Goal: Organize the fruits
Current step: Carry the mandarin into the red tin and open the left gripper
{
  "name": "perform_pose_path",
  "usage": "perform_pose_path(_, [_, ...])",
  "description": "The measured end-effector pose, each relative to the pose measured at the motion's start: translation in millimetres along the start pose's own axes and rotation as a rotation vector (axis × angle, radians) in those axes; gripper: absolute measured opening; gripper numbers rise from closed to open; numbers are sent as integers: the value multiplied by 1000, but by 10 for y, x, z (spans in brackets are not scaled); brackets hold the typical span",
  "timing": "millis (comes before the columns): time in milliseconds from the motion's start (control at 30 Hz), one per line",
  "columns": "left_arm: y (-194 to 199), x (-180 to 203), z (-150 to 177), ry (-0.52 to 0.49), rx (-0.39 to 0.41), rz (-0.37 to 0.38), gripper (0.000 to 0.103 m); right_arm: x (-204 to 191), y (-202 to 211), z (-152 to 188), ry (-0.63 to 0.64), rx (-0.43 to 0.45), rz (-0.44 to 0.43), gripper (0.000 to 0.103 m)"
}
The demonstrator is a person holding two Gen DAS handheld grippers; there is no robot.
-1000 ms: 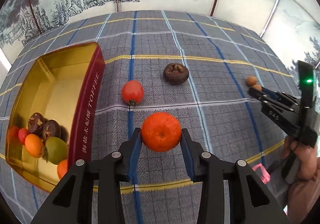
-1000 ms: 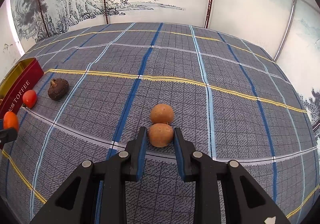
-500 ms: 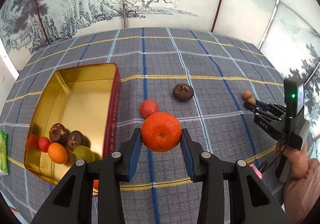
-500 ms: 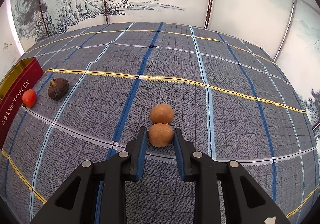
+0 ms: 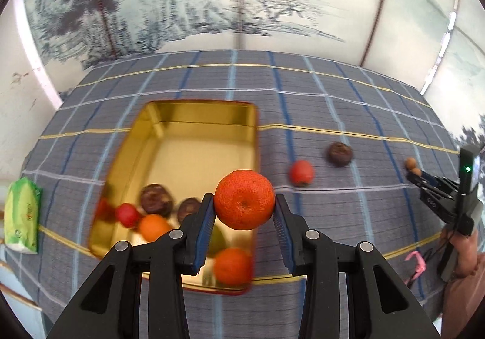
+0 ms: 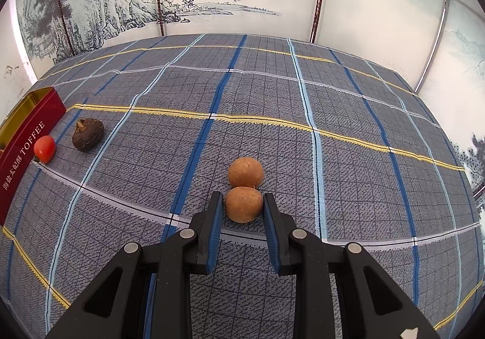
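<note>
**Over the tin, an orange held in the left tool**

Above the near right part of the gold toffee tin (image 5: pixel 194 139), the left tool (image 5: pixel 244 211) grips an orange (image 5: pixel 244 199) between its blue pads, one pad pressed to each side of the fruit. The orange is lifted clear of the table (image 5: pixel 333 211). Beneath it, in the near end of the tin, lie several fruits: a small red one (image 5: pixel 127 214), two dark brown ones (image 5: pixel 156 199), an orange one (image 5: pixel 153 227) and another orange one (image 5: pixel 232 265) close to the near wall; that part of the view is blurred.

To the right of the tin, on the plaid cloth, sit a red fruit (image 5: pixel 300 173) and, a little farther right, a dark wrinkled fruit (image 5: pixel 340 153). They are near each other but apart. At the far left edge of the table lies a green packet (image 5: pixel 22 216).

Well off to the right, the right tool (image 6: pixel 244 205) is low over the cloth, its jaws narrowly spread on either side of a tan round fruit (image 6: pixel 243 204). Whether the pads actually press on it I cannot tell. A second tan fruit (image 6: pixel 245 172) sits just beyond, touching the first. From that side the tin's red wall reads TOFFEE.
</note>
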State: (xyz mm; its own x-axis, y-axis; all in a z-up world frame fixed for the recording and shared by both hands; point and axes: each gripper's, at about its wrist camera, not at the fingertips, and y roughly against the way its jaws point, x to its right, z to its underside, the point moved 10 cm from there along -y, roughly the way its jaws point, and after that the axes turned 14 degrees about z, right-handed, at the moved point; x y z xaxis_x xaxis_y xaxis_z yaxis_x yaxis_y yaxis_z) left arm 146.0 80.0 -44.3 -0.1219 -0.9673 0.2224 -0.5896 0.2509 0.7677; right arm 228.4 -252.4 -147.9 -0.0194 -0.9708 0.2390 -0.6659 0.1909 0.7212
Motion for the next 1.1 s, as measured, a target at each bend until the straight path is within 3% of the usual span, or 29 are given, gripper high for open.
perform_pose_path(433, [126,-801,231,108,-33,-108,40,5,-16,1,0,-1,5,25])
perform_pose_path(700, [-38,-1018,420,152,-93,-125,40,3,-15,2,-2,-1,2,25])
perform_pose_path(1100, [-82,-1152,454,168,-97,-137,41,35,-25,2,-7,-3,6,28])
